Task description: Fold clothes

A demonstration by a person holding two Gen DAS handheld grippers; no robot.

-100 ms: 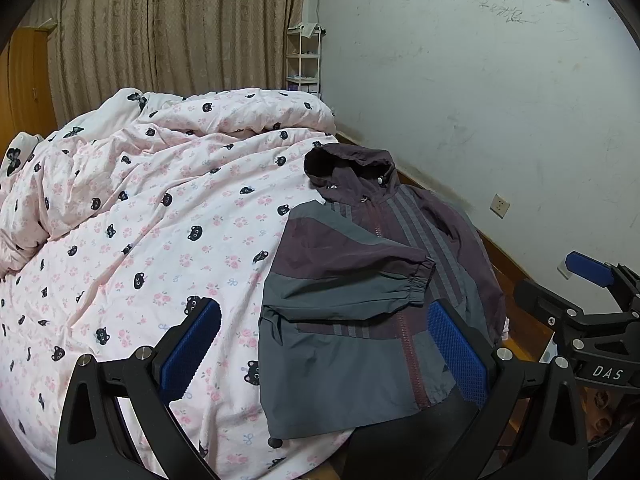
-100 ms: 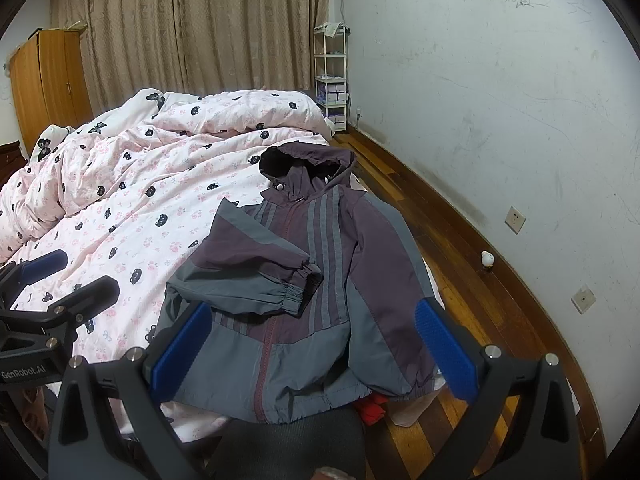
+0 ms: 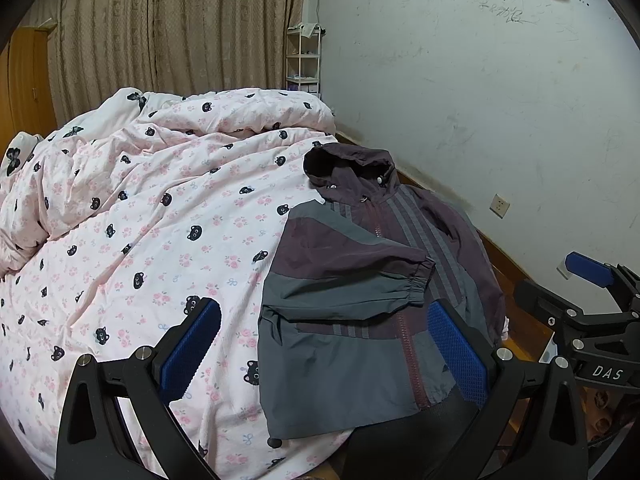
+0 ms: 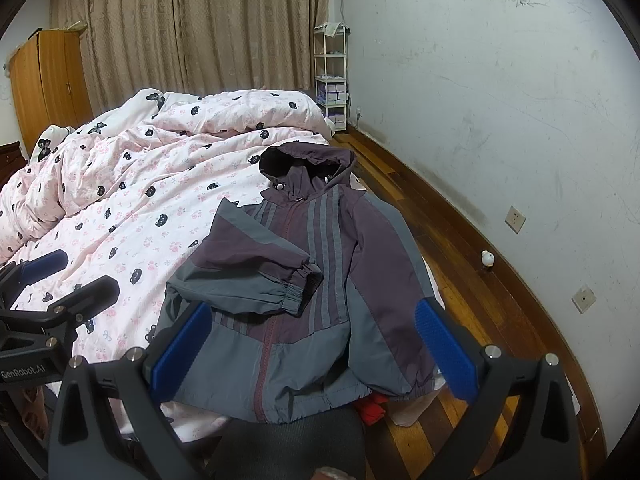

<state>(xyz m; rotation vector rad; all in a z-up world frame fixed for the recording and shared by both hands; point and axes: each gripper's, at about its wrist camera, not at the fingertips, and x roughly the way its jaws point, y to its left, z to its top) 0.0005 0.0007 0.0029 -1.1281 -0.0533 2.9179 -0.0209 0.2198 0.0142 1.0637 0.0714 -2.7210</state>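
Right wrist view: the grey-and-purple hooded nylon jacket (image 4: 320,280) is being left ungripped at the pink cat-print duvet's (image 4: 132,184) edge, both the right gripper (image 4: 316,344) and left gripper (image 3: 324,348) being held wide open, empty.

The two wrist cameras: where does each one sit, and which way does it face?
Left wrist: on the left gripper, fingers open, facing down over the jacket on the bed; the right gripper shows at right.
Right wrist: on the right gripper, fingers open, facing the same way; the left gripper shows at left.
Both share the jacket and the bed.
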